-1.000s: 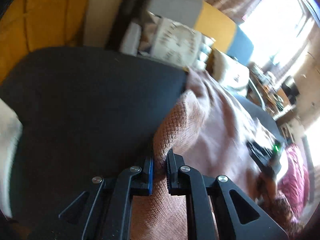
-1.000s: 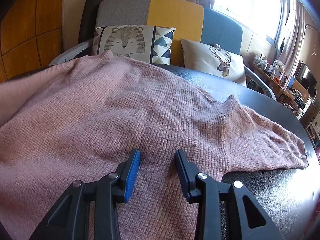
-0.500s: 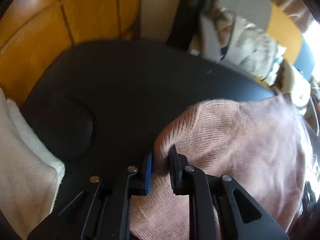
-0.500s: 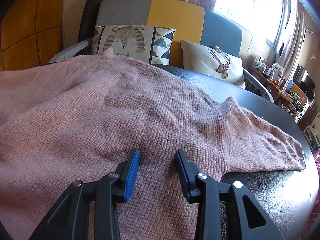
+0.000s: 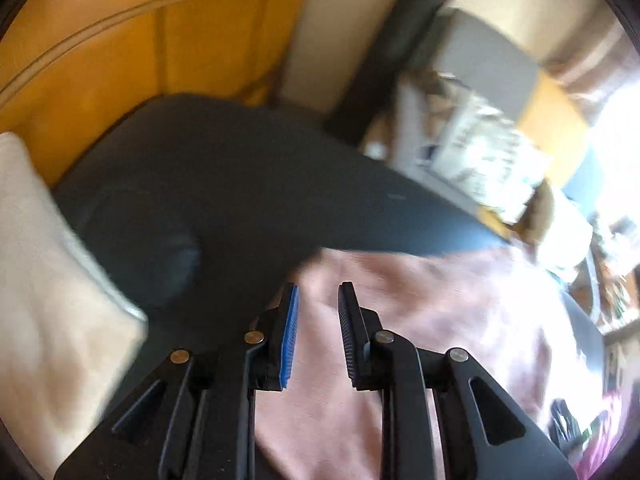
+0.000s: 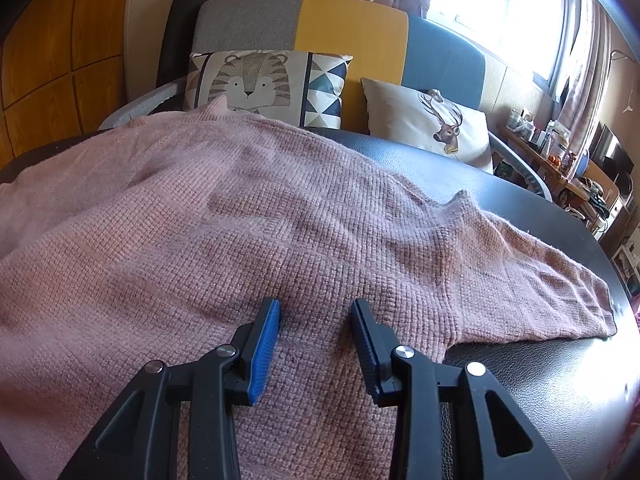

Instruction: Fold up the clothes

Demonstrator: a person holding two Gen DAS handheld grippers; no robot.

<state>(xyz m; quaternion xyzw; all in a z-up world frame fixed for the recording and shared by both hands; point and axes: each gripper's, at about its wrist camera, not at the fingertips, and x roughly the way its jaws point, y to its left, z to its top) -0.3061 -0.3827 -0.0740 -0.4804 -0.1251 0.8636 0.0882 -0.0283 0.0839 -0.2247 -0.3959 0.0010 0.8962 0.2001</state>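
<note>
Left fingers (image 5: 316,330) opening over the sweater's edge, nothing pinched; right fingers (image 6: 316,344) spread, poised over the knit.

Pink knit sweater (image 6: 248,216) spread flat across the black counter (image 6: 532,392), one sleeve (image 6: 552,288) trailing toward the right edge. Left view blurred, so contact of pads with cloth hard to tell. Judged next: smooth the body flat, take the loose sleeve near its cuff, carry it low across the chest, keep the fold line straight. Cream cloth (image 5: 48,280) lying left, sofa cushions (image 6: 260,84) beyond.
</note>
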